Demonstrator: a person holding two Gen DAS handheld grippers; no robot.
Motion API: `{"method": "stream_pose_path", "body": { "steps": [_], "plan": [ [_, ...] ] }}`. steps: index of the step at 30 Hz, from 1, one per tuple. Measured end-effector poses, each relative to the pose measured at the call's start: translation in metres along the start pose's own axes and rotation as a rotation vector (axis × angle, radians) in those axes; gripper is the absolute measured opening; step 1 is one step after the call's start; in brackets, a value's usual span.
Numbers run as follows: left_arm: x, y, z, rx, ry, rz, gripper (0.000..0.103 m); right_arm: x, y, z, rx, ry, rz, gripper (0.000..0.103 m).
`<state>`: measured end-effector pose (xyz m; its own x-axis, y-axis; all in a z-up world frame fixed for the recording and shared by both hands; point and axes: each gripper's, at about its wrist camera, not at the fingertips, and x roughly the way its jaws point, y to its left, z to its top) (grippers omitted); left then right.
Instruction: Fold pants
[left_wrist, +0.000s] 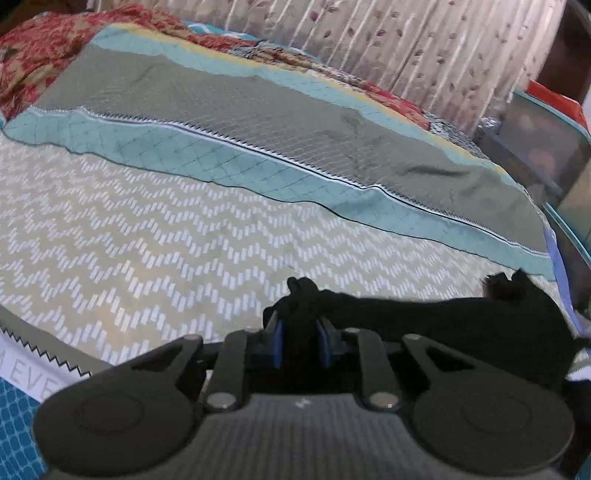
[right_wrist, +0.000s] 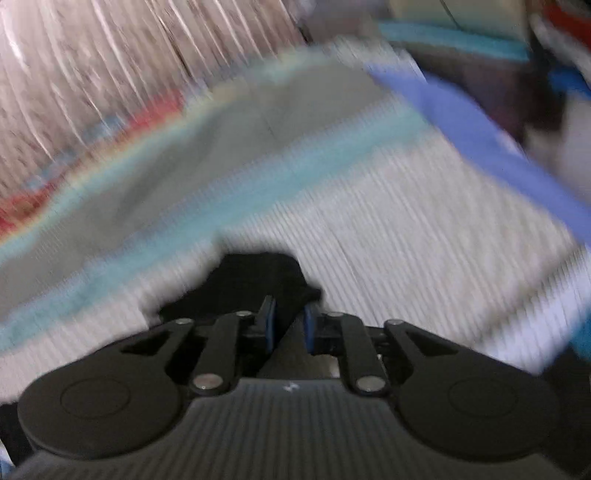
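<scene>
The black pants stretch from my left gripper to the right, held above the bed. My left gripper is shut on a bunched edge of the pants between its blue pads. In the blurred right wrist view, my right gripper is shut on black pants fabric that bulges ahead of and to the left of its blue pads. A second black bunch rises at the far right of the left wrist view.
A zigzag-patterned bedspread covers the bed below. A grey and teal quilt lies across the far side, with a red floral cloth behind it. Curtains hang at the back. A teal-edged box stands at the right.
</scene>
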<state>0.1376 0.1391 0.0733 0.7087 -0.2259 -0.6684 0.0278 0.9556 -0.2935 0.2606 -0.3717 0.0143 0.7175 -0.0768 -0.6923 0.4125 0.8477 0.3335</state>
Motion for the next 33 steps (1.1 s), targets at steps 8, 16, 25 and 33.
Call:
{"method": "stream_pose_path", "body": {
  "steps": [8, 16, 25, 33],
  "plan": [
    [-0.052, 0.016, -0.007, -0.067, -0.102, -0.013, 0.016, -0.004, 0.000, 0.020, -0.044, -0.075, -0.087, 0.032],
    [-0.069, 0.009, -0.027, -0.072, -0.094, 0.024, 0.016, 0.087, 0.183, 0.059, -0.650, 0.031, 0.140, 0.062],
    [-0.066, 0.007, -0.015, -0.041, -0.137, 0.061, 0.016, 0.172, 0.208, 0.062, -0.769, 0.071, -0.052, 0.010],
    [-0.038, 0.045, 0.020, -0.188, -0.195, 0.139, 0.015, 0.057, 0.025, 0.184, 0.168, -0.381, 0.000, 0.010]
  ]
}}
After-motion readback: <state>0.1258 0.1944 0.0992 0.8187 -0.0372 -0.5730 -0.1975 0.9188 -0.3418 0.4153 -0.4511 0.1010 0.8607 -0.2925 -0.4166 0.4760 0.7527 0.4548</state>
